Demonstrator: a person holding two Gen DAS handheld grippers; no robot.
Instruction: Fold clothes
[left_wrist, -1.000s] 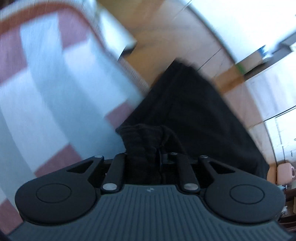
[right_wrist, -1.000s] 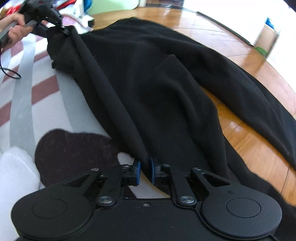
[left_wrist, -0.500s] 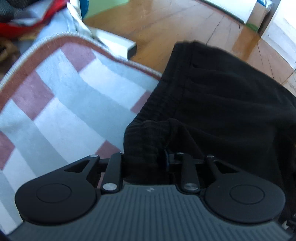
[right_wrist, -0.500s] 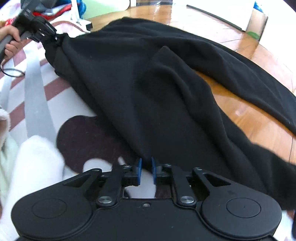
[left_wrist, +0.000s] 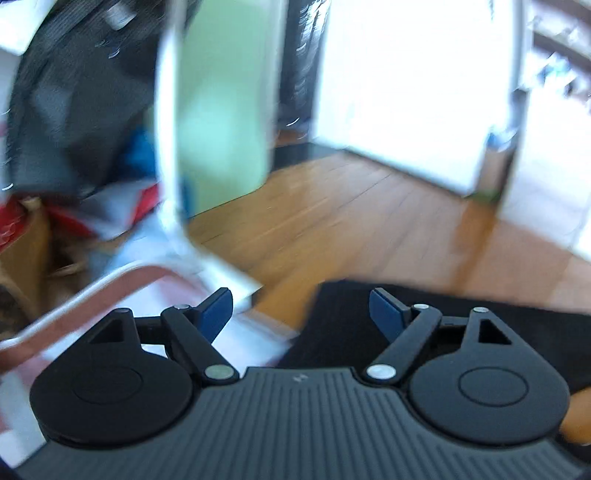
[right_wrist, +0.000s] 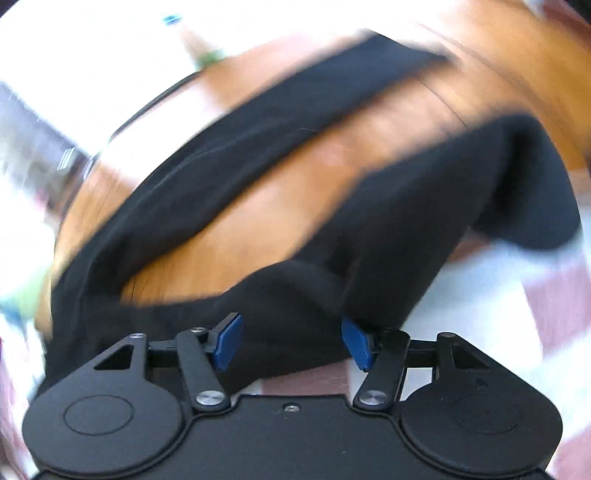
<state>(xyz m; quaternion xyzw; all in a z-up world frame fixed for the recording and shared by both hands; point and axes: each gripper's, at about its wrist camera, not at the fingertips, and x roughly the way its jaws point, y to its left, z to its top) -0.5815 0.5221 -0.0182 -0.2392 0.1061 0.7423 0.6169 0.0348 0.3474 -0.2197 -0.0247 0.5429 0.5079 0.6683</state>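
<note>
The black trousers (right_wrist: 388, 236) lie partly on the wooden floor (right_wrist: 280, 192) and partly on the striped rug (right_wrist: 498, 295), with their two legs spread apart. My right gripper (right_wrist: 290, 343) is open just above the cloth and holds nothing. In the left wrist view the trousers (left_wrist: 480, 325) lie low at the right. My left gripper (left_wrist: 301, 314) is open and empty, raised over the edge of the rug (left_wrist: 122, 280). Both views are blurred by motion.
A heap of clothes and bags (left_wrist: 74, 155) sits at the far left beside a white pole (left_wrist: 168, 147) and a green panel (left_wrist: 221, 110). Wooden floor (left_wrist: 369, 221) stretches ahead to a bright white wall (left_wrist: 406, 92).
Both grippers have opened and let go of the black trousers. The left gripper has tilted up and away from the cloth. The right gripper has swung round over the trouser legs.
</note>
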